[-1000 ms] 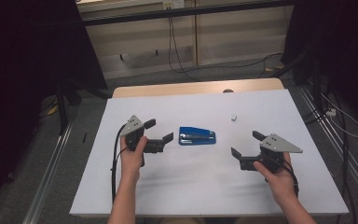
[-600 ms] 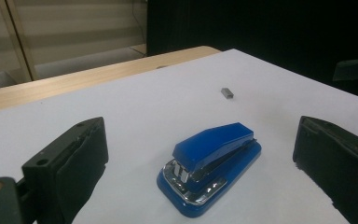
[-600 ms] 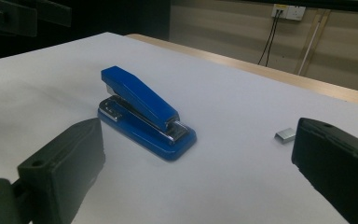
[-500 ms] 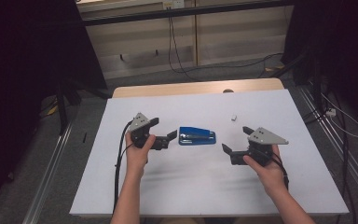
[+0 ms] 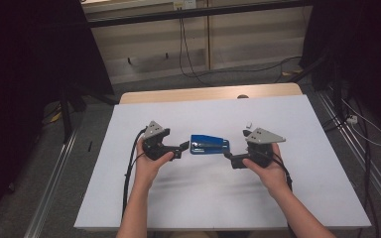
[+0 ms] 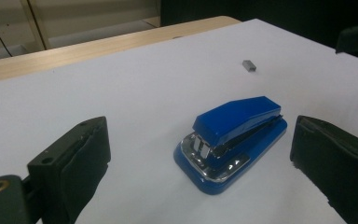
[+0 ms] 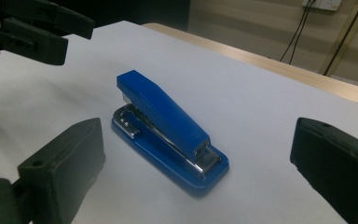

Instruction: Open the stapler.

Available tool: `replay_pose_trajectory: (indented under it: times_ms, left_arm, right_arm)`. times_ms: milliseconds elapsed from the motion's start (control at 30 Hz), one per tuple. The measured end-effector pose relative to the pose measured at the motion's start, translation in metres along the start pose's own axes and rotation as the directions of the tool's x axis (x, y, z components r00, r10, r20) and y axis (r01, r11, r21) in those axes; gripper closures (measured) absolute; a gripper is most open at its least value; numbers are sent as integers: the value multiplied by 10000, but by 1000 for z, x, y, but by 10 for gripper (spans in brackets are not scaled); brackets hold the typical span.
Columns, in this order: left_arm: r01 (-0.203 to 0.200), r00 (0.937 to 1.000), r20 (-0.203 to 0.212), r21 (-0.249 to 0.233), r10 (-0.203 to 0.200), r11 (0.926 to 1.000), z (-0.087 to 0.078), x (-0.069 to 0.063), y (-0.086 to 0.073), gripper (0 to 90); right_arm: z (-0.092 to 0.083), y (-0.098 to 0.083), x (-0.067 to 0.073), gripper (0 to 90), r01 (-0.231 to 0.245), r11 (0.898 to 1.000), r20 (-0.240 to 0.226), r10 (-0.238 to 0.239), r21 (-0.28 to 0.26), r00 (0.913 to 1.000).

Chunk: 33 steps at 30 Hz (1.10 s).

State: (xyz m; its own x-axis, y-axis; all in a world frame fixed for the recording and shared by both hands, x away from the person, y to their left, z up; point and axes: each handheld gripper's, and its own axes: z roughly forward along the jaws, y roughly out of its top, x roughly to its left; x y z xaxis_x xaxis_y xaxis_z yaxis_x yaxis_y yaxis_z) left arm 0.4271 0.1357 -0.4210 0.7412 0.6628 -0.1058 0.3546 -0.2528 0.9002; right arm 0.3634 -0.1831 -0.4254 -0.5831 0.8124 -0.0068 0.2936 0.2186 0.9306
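A blue stapler (image 5: 209, 144) lies flat on the white table top (image 5: 203, 198), its metal mouth toward my left gripper. In the left gripper view the stapler (image 6: 233, 137) sits just ahead, between the two wide-apart jaws. My left gripper (image 5: 182, 148) is open, its tips close to the stapler's left end. My right gripper (image 5: 234, 148) is open too, at the stapler's right end. In the right gripper view the stapler (image 7: 168, 129) lies between the spread jaws, hinge end nearest. Neither gripper touches it.
A small grey strip of staples (image 5: 248, 125) lies behind the stapler to the right; the left gripper view shows that strip (image 6: 249, 66) farther off. A bare wooden edge (image 5: 208, 94) runs along the table's far side. Cables lie on the floor beyond.
Both grippers have moved inward and forward toward the stapler, the right one farther. They now flank its two ends. The stapler has not moved.
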Motion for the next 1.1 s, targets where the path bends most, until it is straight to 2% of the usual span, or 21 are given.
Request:
replay_pose_trajectory:
  times_ms: [167, 233, 400, 600, 767, 933, 967, 1000, 1100]
  left_arm:
    - [9, 10000, 59, 12, -9, 10000, 0, 1, 0, 49]
    - [206, 9998, 23, 24, -206, 9998, 0, 2, -1, 48]
    - [275, 9996, 12, 78, -275, 9996, -2, 5, -1, 54]
    - [394, 9992, -24, 170, -394, 9991, -1, 8, -3, 58]
    - [493, 9987, -160, 301, -488, 9983, -4, 12, -3, 58]
    - [604, 9977, -336, 417, -590, 9973, -8, 15, -3, 58]
    - [622, 9973, -413, 391, -606, 9973, -8, 16, -4, 58]
    - [599, 9969, -532, 417, -577, 9973, -9, 17, -4, 58]
    - [671, 9967, -485, 360, -653, 9971, -10, 18, -5, 58]
  right_arm:
    - [11, 10, -3, 28, 174, 9998, -300, -173, 21, 9994]
    - [18, 15, -6, 28, 281, 9996, -415, -279, 63, 9988]
    - [33, 20, -13, 32, 60, 9997, -810, -39, 251, 9967]
    - [48, 22, -17, 37, 199, 9988, -897, -159, 447, 9958]
    - [65, 25, -13, 47, 486, 9963, -1104, -406, 713, 9931]
    - [75, 30, -9, 60, 451, 9957, -1299, -344, 806, 9909]
    - [80, 34, -4, 92, 713, 9939, -1475, -583, 844, 9873]
    - [81, 35, -3, 118, 787, 9932, -1529, -649, 861, 9861]
    - [87, 37, 1, 139, 840, 9921, -1796, -663, 929, 9815]
